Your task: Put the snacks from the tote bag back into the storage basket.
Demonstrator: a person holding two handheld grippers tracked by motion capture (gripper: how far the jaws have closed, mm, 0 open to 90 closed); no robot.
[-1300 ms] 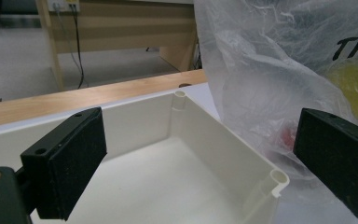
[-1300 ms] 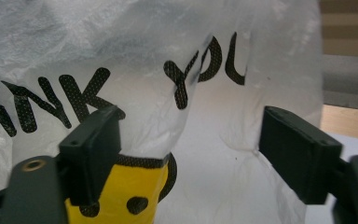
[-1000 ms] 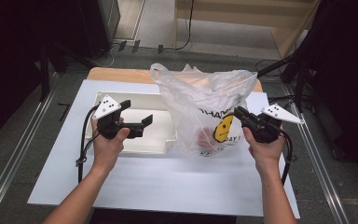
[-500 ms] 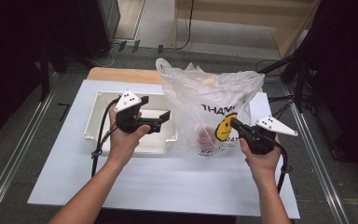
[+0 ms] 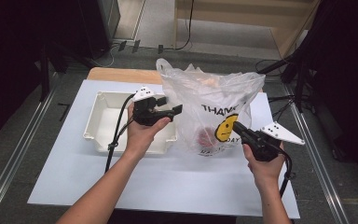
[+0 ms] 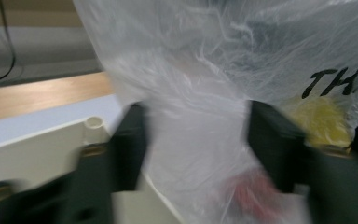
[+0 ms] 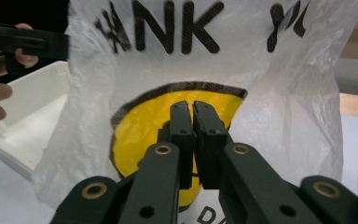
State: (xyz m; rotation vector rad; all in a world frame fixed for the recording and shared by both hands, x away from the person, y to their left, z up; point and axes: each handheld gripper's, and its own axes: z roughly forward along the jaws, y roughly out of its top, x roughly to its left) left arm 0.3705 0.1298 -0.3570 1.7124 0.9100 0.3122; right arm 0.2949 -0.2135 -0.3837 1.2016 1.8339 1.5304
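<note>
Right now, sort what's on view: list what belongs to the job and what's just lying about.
In the job:
plastic bag
right claw, pinching the bag
left claw, closing around the bag's side
red item inside the bag

Lying about:
white tray
wooden board

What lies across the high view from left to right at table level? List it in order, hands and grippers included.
White bin → left gripper, jaws just closing around the bag's near edge → plastic bag with its yellow smiley face → right gripper, shut on the bag's front.
</note>
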